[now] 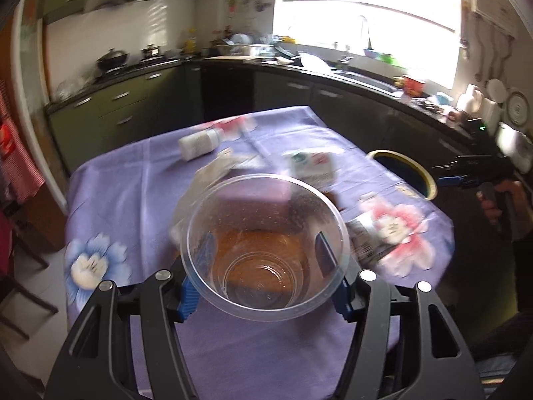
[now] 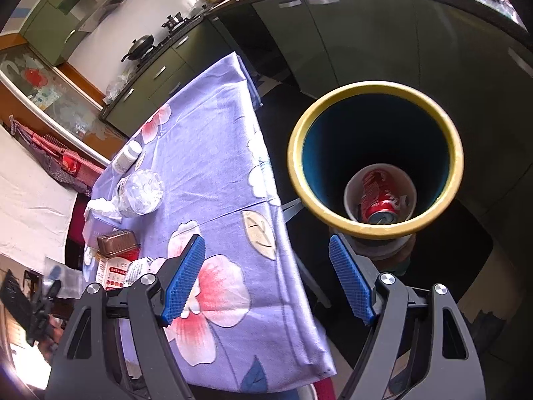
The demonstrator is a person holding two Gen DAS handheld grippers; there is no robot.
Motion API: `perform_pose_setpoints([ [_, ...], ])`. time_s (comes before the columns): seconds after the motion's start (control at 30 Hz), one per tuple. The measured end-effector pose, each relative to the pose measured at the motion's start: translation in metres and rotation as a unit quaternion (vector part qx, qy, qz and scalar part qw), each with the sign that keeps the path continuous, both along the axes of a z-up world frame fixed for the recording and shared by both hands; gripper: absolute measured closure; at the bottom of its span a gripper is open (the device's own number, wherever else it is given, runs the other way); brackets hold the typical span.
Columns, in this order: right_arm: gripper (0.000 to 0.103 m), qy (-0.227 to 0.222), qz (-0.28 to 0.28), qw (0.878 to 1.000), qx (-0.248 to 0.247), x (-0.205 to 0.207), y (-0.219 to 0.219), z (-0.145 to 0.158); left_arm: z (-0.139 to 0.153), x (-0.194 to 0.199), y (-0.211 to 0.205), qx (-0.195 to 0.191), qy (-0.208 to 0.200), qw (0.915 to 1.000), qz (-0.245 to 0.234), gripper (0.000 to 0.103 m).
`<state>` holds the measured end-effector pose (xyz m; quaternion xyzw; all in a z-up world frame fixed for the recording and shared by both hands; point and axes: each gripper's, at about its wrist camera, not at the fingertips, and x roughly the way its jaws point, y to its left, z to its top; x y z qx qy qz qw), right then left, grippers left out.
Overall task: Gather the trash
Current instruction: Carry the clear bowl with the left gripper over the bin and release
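My left gripper (image 1: 265, 250) is shut on a clear plastic cup (image 1: 265, 246) and holds it above the purple flowered tablecloth (image 1: 133, 173). The cup's mouth faces the camera. On the table lie a white pill bottle (image 1: 200, 143), a white carton (image 1: 311, 166), crumpled wrappers (image 1: 220, 166) and a small packet (image 1: 376, 233). My right gripper (image 2: 266, 273) is open and empty, above the table's edge next to a yellow-rimmed blue bin (image 2: 376, 163). A red soda can (image 2: 378, 196) lies in a white cup inside the bin. The bin also shows in the left wrist view (image 1: 403, 173).
In the right wrist view the table holds the pill bottle (image 2: 126, 156), a crumpled clear cup (image 2: 141, 193), tissue (image 2: 101, 208), a brown box (image 2: 116, 241) and a red-white carton (image 2: 111, 273). Green kitchen cabinets (image 1: 116, 106) and a dark counter (image 1: 366, 80) surround the table.
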<state>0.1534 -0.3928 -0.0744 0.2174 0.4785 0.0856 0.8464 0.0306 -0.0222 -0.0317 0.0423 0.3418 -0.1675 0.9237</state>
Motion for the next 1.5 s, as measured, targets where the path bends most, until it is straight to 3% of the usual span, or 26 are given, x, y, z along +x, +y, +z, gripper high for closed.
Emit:
perform_pose_setpoints([
  [0.17,0.027,-0.022,-0.023,0.999,-0.023,-0.012,-0.017,0.004,0.027,0.015,-0.051,-0.006,-0.002,0.997,-0.077,0.044],
  [0.3,0.027,-0.034,-0.044,0.998,-0.042,-0.026,-0.038,0.004,0.041,0.035,-0.105,-0.019,0.014,0.9886,-0.148,0.043],
  [0.63,0.027,-0.056,-0.095,0.993,-0.052,-0.066,-0.095,0.006,0.046,0.093,-0.277,-0.006,0.042,0.9536,-0.298,0.043],
  [0.73,0.027,-0.058,-0.107,0.991,-0.05,-0.074,-0.109,0.005,0.034,0.116,-0.326,0.006,0.066,0.9473,-0.314,0.043],
  [0.87,0.026,-0.059,-0.116,0.99,-0.052,-0.078,-0.122,0.003,0.008,0.143,-0.376,0.026,0.088,0.945,-0.314,0.043],
  [1.07,0.026,-0.053,-0.116,0.991,-0.041,-0.076,-0.134,-0.006,-0.038,0.185,-0.428,0.057,0.117,0.949,-0.287,0.043],
  [1.27,0.026,-0.053,-0.117,0.991,-0.031,-0.077,-0.137,-0.006,-0.082,0.22,-0.456,0.066,0.174,0.9451,-0.269,0.032],
  [1.33,0.026,-0.058,-0.117,0.991,-0.033,-0.079,-0.136,-0.001,-0.081,0.222,-0.456,0.068,0.169,0.9474,-0.263,0.032],
  [1.43,0.025,-0.063,-0.116,0.991,-0.037,-0.084,-0.133,0.005,-0.058,0.211,-0.44,0.039,0.154,0.9482,-0.275,0.032],
  [1.5,0.025,-0.063,-0.116,0.99,-0.041,-0.084,-0.131,0.007,-0.039,0.197,-0.427,0.027,0.136,0.9484,-0.285,0.024],
])
